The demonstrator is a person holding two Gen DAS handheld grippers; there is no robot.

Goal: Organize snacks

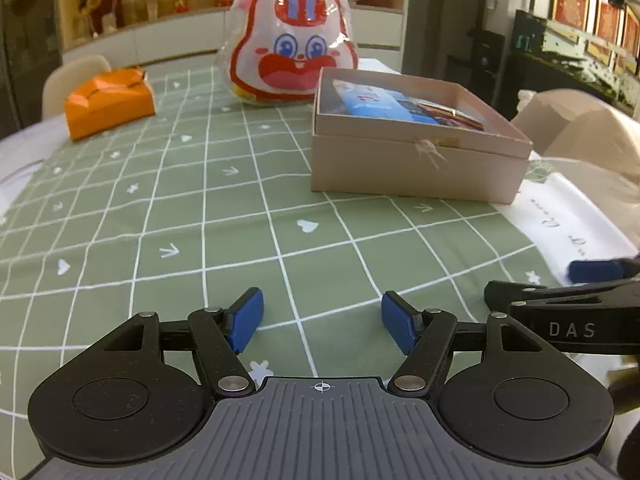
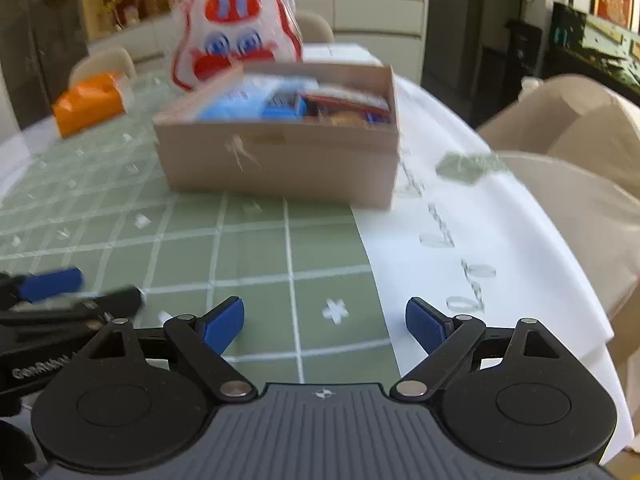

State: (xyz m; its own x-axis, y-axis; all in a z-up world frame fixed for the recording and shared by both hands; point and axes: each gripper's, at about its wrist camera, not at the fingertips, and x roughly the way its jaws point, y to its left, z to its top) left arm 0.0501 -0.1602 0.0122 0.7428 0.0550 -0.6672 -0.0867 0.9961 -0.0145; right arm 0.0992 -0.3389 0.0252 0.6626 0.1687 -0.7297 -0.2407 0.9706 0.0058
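At the far left of the tabletop, which is covered by a green cloth with a white grid, lies a folded orange paper package, well apart from everything else. Next comes a white plastic bag printed with a red and blue cartoon rabbit face, standing upright toward the far side. Just in front of it and to its right sits the open beige cardboard box, a small string knot on its near wall. Inside it lie the snack packets, blue and red wrappers packed flat; in the blurred right wrist view the same packets fill the box, individual items hard to tell apart. Right of the box the cloth turns white with grey lettering, and beige chair backs stand past the edge.

The left tongs hang over bare green cloth, blue pads spread, nothing between them. The right tongs hover beside them, near the green-white border, spread wider, also empty. Both point toward the box, well short of it.
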